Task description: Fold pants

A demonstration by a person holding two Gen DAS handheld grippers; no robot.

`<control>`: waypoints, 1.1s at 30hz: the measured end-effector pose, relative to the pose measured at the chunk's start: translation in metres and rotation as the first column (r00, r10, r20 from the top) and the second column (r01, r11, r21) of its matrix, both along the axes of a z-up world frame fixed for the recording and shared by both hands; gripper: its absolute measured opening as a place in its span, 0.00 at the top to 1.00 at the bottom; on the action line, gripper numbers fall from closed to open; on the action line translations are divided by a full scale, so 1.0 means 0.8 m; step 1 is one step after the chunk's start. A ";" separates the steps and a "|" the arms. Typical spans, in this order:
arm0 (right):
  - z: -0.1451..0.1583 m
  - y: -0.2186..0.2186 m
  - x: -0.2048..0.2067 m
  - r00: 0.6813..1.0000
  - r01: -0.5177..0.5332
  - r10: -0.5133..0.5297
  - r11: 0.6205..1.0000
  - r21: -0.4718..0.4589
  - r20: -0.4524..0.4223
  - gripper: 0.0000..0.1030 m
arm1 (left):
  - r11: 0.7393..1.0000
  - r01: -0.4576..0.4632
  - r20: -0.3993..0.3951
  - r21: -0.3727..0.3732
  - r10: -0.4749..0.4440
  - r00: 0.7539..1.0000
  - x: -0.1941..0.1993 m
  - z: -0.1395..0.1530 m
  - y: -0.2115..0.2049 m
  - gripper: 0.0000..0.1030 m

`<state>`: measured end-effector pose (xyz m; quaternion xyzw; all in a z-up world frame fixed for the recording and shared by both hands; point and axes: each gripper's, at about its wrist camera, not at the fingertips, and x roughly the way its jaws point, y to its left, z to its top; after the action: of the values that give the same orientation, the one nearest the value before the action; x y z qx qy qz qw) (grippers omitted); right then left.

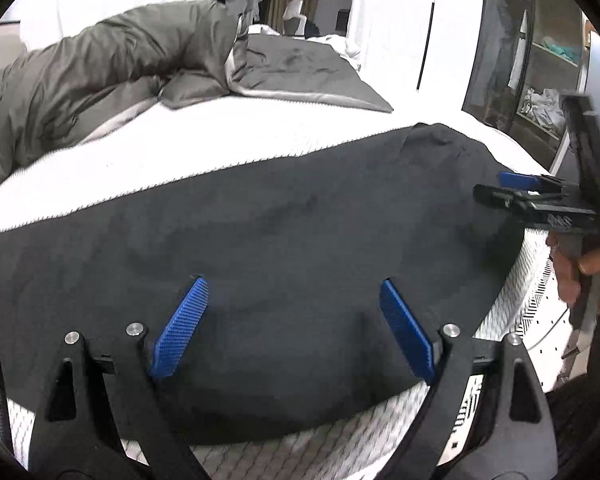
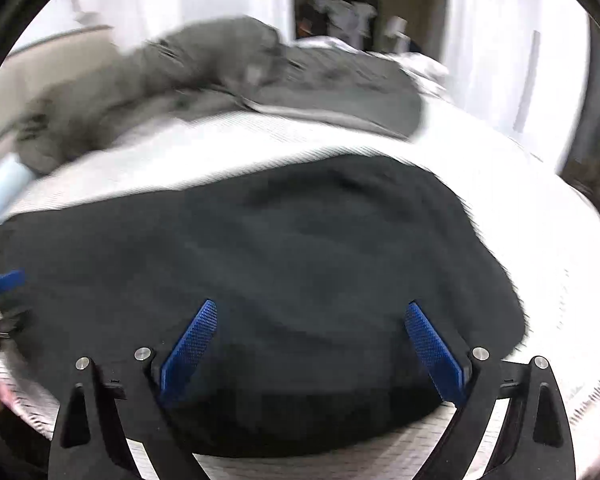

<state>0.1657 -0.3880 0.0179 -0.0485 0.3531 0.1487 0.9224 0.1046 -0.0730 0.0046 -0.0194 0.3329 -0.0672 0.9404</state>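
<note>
- Across the white quilted bed [image 1: 220, 160], a flat dark navy pair of fabric pants [image 1: 280, 240] lay spread near its front edge.
- Behind them, a crumpled olive-grey duvet [image 1: 100, 68] sat well apart.
- Left gripper [image 1: 294, 286] hovered over the pants, blue-padded fingers [image 1: 180, 324] wide apart, gripping nothing.
- Right gripper [image 2: 312, 308] likewise had its fingers spread, empty, above the cloth.

White mattress [image 1: 204, 148], grey duvet [image 1: 112, 60], white curtains [image 1: 388, 12], open shelving [image 1: 548, 64] behind.

Black tongs [image 1: 294, 328] with ribbed blue pads [image 1: 179, 326], silver screws.
</note>
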 end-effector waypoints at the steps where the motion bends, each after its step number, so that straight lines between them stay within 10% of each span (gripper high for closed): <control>1: 0.000 0.011 0.001 0.999 -0.037 0.037 0.999 0.009 -0.008 0.05 | 1.000 -0.004 -0.011 0.006 0.004 1.000 0.011 -0.003 -0.006 0.16; 7: -0.048 0.071 0.042 0.982 -0.148 0.128 0.979 -0.142 -0.142 0.06 | 1.000 0.024 -0.128 0.012 -0.022 0.992 0.044 -0.044 -0.026 0.15; 11: -0.051 0.027 0.063 0.991 0.087 -0.114 0.951 -0.297 -0.075 0.06 | 0.997 0.077 -0.139 0.007 -0.075 0.987 0.044 -0.045 -0.017 0.12; 14: -0.051 -0.035 0.089 0.932 0.343 -0.361 0.862 -0.373 0.022 0.06 | 0.997 0.080 -0.138 -0.014 -0.081 0.987 0.041 -0.048 -0.006 0.10; 18: -0.039 -0.057 0.095 0.922 0.372 -0.387 0.883 -0.284 0.004 0.06 | 0.996 0.077 -0.109 -0.047 -0.082 0.991 0.028 -0.036 0.004 0.10; 29: 0.004 0.080 0.170 0.988 -0.037 0.021 0.994 -0.102 -0.153 0.06 | 0.999 0.000 -0.118 -0.035 -0.005 0.993 0.033 -0.041 0.024 0.09; 33: -0.036 0.100 0.226 0.981 -0.029 -0.038 0.941 -0.336 -0.192 0.16 | 0.998 0.015 -0.128 -0.062 -0.023 0.992 0.036 -0.043 0.031 0.09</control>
<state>0.3463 -0.3081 -0.0112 -0.1900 0.4625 0.0879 0.8615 0.1331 -0.0483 -0.0298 -0.0493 0.3906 -0.0847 0.9153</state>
